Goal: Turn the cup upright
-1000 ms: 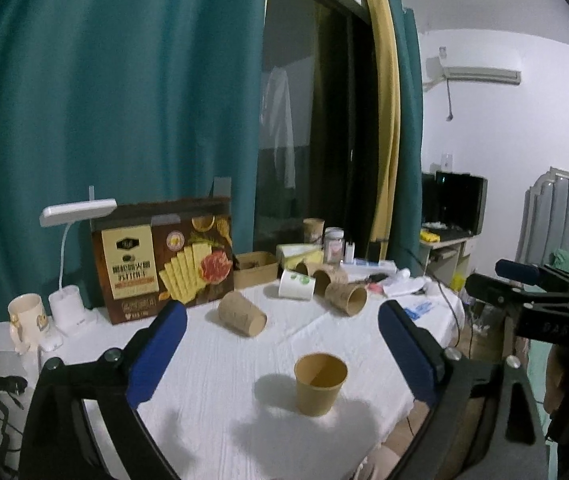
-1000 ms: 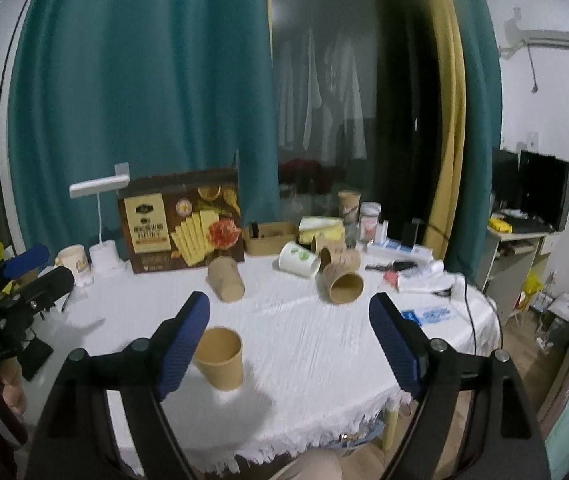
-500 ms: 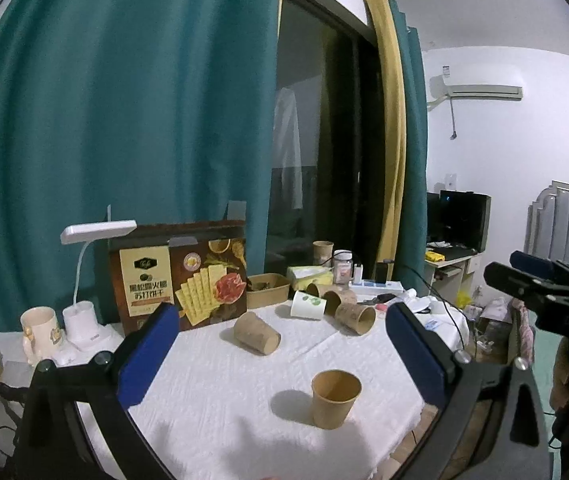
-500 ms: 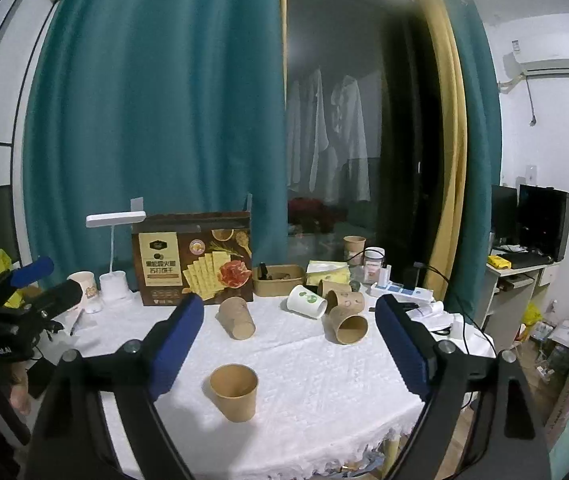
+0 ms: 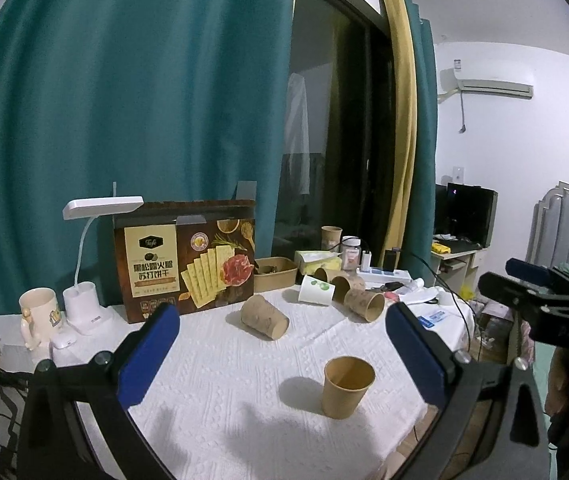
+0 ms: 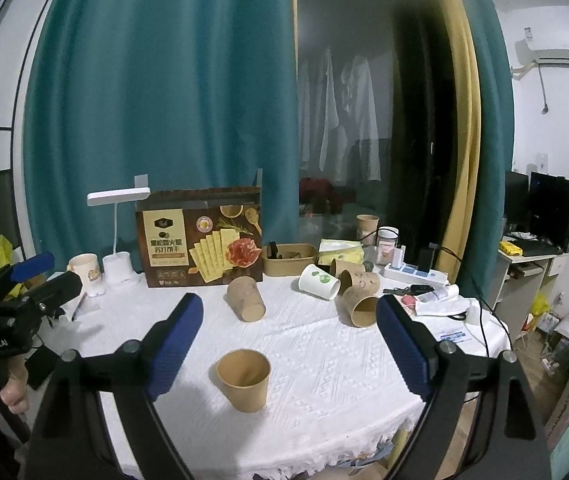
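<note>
The brown paper cup (image 6: pixel 243 380) stood upright on the white tabletop (image 6: pixel 324 360), near its front edge. Both the left claw (image 5: pixel 280 356) and right claw (image 6: pixel 290 344) gaped wide, empty, apparently hovering short of it, neither touching.

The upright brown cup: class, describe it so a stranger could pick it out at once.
Start at the white tablecloth, then come forward from the cracker box toward the near edge. There a plain brown paper cup stands alone, mouth up. The other paper cups nearby lie on their sides.

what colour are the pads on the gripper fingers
Dark blue pads on black fingers, clearest in the right wrist view.
</note>
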Demonstrator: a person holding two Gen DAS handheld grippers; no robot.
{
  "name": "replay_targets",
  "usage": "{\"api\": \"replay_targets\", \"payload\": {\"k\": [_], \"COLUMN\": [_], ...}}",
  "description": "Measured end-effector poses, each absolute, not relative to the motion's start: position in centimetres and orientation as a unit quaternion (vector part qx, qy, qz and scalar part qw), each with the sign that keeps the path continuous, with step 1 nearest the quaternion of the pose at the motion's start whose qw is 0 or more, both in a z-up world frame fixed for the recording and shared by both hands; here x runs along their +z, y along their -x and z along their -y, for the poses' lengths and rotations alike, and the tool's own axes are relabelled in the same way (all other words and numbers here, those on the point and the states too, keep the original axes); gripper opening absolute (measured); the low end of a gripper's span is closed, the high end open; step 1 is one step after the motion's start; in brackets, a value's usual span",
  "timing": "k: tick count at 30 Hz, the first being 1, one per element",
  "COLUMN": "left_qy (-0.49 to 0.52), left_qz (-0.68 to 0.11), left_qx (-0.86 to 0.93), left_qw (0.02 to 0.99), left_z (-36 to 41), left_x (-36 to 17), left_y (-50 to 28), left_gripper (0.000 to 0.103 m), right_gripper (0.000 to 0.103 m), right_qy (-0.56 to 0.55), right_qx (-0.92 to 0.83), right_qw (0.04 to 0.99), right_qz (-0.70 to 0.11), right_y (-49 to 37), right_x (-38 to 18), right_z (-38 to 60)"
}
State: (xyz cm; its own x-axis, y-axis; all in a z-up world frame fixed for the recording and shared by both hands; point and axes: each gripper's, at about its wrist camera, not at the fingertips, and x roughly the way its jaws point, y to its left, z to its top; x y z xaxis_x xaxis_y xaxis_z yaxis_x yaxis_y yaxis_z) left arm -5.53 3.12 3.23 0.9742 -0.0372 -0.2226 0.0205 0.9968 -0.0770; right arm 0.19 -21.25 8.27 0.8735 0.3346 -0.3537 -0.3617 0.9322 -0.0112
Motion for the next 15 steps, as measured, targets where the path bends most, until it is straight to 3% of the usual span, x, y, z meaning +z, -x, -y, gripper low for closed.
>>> {"api": "replay_targets", "payload": {"k": [15], "left_qy": [0.04], "left_qz": [-0.116], "left_qx": [-0.015], "left_qw": [0.992], "left_z": [-3.19], "left_x": [3.01], "left_y": [5.18], "left_gripper": [0.103], "right_gripper": [0.087], "right_qy": [0.034], "right_qx": [0.186], "right_qw": [0.965], "right_qz": [-0.182], "right_y": [-0.45], "right_x": [8.08], "right_z": [21.32]}}
